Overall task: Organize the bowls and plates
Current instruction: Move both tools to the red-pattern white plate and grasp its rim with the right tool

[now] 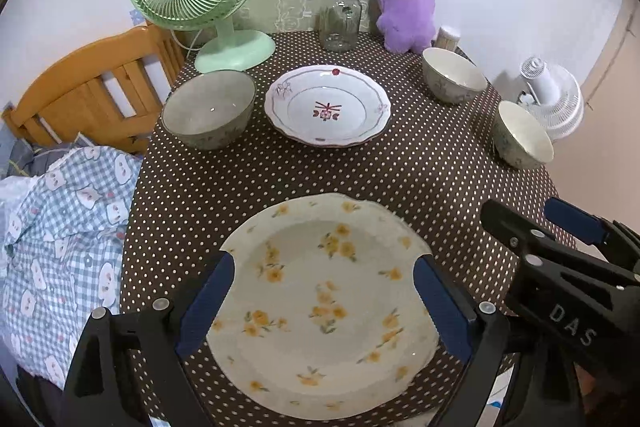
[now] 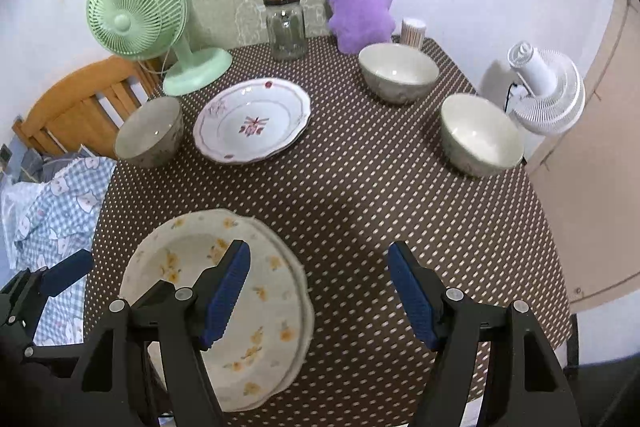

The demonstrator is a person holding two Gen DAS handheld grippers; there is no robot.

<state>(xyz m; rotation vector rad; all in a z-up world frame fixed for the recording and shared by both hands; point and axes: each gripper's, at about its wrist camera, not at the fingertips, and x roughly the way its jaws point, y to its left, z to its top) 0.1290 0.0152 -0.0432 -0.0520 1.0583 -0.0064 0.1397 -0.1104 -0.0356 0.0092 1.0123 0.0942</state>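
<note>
A: Yellow-flower plates (image 2: 256,307), stacked two deep by the look of the doubled rim, sit at the table's (image 1: 400,171) near edge, flat and face up. Round, so no long axis to speak of.

B: And the tongs?

A: Left gripper (image 1: 324,303) hangs right over the stack, jaws wide apart, nothing clamped. Right gripper (image 2: 318,295) is just right of it, over bare cloth, jaws also apart, empty.

B: What's left to sort?

A: Red-flower plate (image 1: 327,106) at far centre, also flat, w/ a grey bowl (image 1: 208,109) just left of it. Two cream bowls at far right: far bowl (image 2: 398,71), near bowl (image 2: 482,135), all upright.

B: Nearest hand?

A: Judging by layout, right gripper for the cream bowls; left for grey bowl and plate.
</note>
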